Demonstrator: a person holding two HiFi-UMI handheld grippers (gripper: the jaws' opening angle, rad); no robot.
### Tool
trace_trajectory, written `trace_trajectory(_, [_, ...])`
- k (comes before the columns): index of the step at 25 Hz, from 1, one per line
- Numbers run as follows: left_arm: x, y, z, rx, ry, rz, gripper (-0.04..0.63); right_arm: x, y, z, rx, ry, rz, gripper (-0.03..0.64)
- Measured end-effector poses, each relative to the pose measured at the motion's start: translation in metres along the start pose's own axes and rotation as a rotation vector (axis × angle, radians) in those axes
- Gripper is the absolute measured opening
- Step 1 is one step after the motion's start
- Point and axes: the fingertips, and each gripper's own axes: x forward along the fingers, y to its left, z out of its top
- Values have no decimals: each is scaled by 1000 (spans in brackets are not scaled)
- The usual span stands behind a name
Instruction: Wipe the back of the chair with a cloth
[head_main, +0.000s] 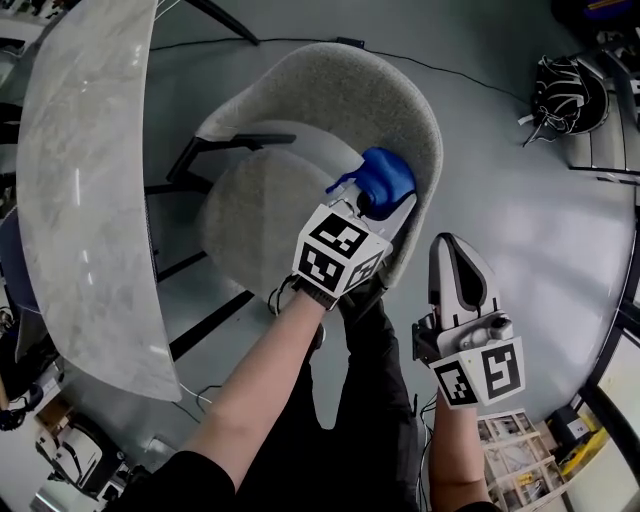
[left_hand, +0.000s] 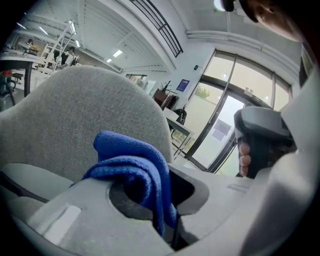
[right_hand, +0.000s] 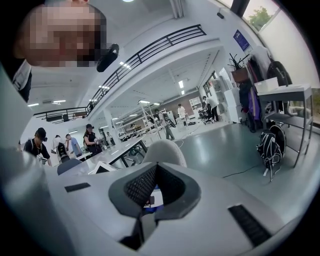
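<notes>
A grey upholstered chair (head_main: 300, 200) stands below me, its curved back (head_main: 400, 100) arching to the upper right. My left gripper (head_main: 378, 200) is shut on a bunched blue cloth (head_main: 387, 178), which rests at the inner face of the chair back near its right rim. In the left gripper view the cloth (left_hand: 135, 167) hangs folded out of the left gripper (left_hand: 155, 200), with the chair back (left_hand: 75, 110) just behind it. My right gripper (head_main: 450, 250) is shut and holds nothing, just outside the back's right edge. Over the right gripper (right_hand: 150, 200) the chair top (right_hand: 165, 150) shows.
A marble-patterned table (head_main: 80, 200) curves along the left, close to the chair. A dark bag (head_main: 565, 95) lies on the grey floor at the upper right, and a thin cable (head_main: 470, 75) runs behind the chair. Printed sheets (head_main: 520, 450) lie at the lower right.
</notes>
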Motion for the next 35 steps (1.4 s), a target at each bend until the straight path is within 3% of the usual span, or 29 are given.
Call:
trace_trajectory(13, [-25,-14,42,85,-134,-65,60,14,8,3,12,9,13,12])
trace_trajectory(22, [-27,66,-34,-45,1,117,60,34,2,-17,16,25,19,12])
trace_trajectory(27, [-7,108,-68,-117,53,166,60,46,-2,-35,10,22,20,12])
trace_trajectory(31, [8,125,-82,-156,63,170,60,53,-5,-48,6,12,17,11])
trace_trajectory(35, [22,118,-73,-140,24,127,60,56,-8,-55,-2,4,13,12])
